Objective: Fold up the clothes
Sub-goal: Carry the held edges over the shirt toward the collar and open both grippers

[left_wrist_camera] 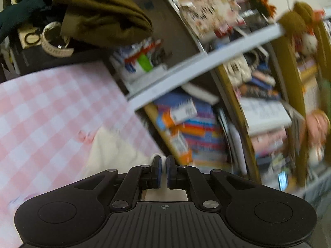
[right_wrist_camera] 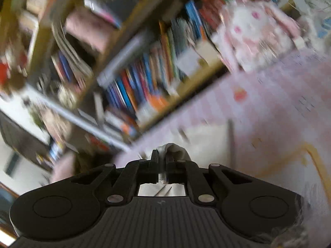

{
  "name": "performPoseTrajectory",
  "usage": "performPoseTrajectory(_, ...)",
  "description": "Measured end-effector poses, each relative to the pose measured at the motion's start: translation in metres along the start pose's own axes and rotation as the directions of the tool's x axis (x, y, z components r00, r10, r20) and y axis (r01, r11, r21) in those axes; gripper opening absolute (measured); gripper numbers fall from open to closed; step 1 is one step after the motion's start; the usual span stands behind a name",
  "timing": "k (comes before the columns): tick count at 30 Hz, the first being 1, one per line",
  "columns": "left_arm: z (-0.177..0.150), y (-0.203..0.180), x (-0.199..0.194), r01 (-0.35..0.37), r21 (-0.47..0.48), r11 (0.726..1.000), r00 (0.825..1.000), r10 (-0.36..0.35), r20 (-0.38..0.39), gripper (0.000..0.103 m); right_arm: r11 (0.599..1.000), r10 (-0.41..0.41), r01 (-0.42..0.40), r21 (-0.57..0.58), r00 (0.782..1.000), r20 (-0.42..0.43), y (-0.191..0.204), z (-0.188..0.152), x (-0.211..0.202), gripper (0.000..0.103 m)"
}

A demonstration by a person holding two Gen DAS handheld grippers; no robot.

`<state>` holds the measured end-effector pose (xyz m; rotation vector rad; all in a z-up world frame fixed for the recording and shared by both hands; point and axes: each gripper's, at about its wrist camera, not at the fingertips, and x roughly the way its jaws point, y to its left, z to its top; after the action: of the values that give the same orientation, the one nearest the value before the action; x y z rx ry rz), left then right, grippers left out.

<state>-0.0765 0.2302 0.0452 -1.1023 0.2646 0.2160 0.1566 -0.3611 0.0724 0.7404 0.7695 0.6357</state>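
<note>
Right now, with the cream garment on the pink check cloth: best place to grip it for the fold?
Grip the cream garment by its near edge, from the near side over the checked cloth. Both the left gripper and right gripper already have jaws shut on bunched fabric there. The rest lies flat and looks harder to pinch.

Home bedroom: crammed bookshelves, plush toy, pink checked bedsheet.

No readable text anywhere, both views too blurred. Book spines on the shelf: colours only, no titles. Boxes w/ label patches on the lower shelf: print smeared. Small crosshair mark on left claw housing, no letters.
</note>
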Motion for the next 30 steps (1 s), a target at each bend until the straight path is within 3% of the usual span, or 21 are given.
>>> performPoseTrajectory(3,0.007,-0.005,0.036,-0.061,0.004,0.998,0.998,0.061,-0.007,0.004,0.999,0.033,-0.033,0.022,0.999,0.030,-0.003,0.024,0.026,0.005)
performPoseTrajectory(6,0.004,-0.006,0.066,-0.157,0.032,0.987,0.986,0.158,-0.042,0.004,0.999,0.015,-0.015,0.039,1.000,0.000,-0.016,0.036,0.058,0.005)
performPoseTrajectory(15,0.013,0.002,0.109,-0.263,0.012,0.965,0.964,0.263,-0.028,0.004,0.992,-0.030,0.036,0.122,0.999,-0.045,-0.059,0.053,0.113,0.005)
performPoseTrajectory(25,0.012,0.032,0.168,-0.462,0.034,0.886,0.885,0.463,-0.053,0.000,0.939,-0.196,0.222,0.262,0.973,-0.123,-0.129,0.054,0.172,0.005)
performPoseTrajectory(30,0.009,0.029,0.174,-0.496,0.111,0.861,0.862,0.503,-0.057,0.000,0.942,-0.180,0.211,0.261,0.974,-0.137,-0.142,0.049,0.185,0.006)
